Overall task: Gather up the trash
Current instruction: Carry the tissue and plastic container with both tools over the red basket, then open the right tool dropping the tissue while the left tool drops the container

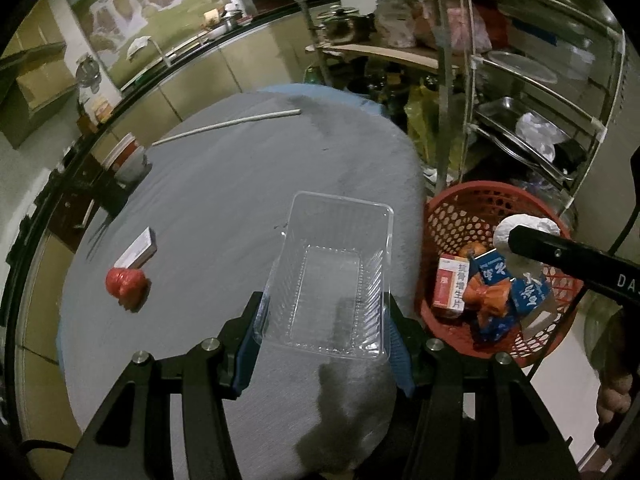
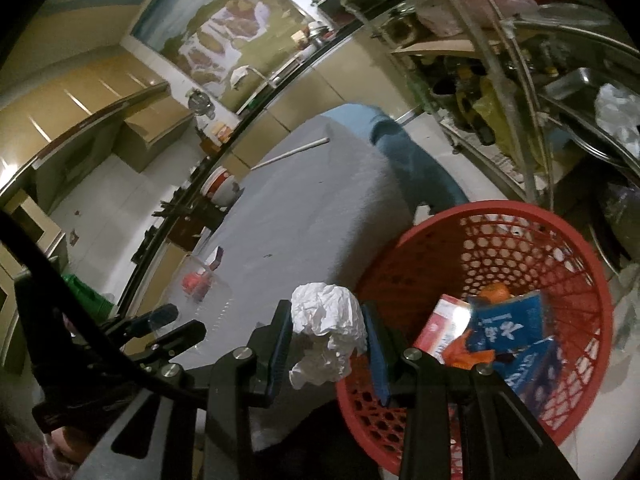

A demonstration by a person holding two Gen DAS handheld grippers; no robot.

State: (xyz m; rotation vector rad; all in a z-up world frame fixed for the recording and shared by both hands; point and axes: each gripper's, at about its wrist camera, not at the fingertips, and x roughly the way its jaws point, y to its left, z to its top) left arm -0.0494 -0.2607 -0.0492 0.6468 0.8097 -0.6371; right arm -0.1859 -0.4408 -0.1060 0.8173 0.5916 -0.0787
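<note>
**Both grippers loaded beside the red basket**

We see the left gripper (image 1: 326, 320) clamped on a clear plastic tray (image 1: 330, 276), its blue pads pressing the tray's two long sides near the closer end. The tray is empty and sits over the grey table (image 1: 224, 200), close to the table's right edge.

The right gripper (image 2: 326, 344) holds a crumpled white paper ball (image 2: 326, 330) between narrowly set jaws — the paper bulges above and below the pads. In the right wrist view the ball hangs over the table's edge, just left of the rim of the red basket (image 2: 580, 292); in the left wrist view it shows above the basket's far side.

The basket stands on the floor just beside the table. Inside it lie a red and white box (image 1: 450, 284), blue cartons (image 1: 528, 292) and an orange wrapper (image 1: 486, 296), piled together.

Still on the table, well to the left of the tray, are a red crumpled bag (image 1: 126, 284) and a small flat box (image 1: 138, 248) touching it — and a long white stick (image 1: 226, 124) lies near the far edge. A metal rack (image 1: 520, 80) of pans and bags stands behind the basket.
</note>
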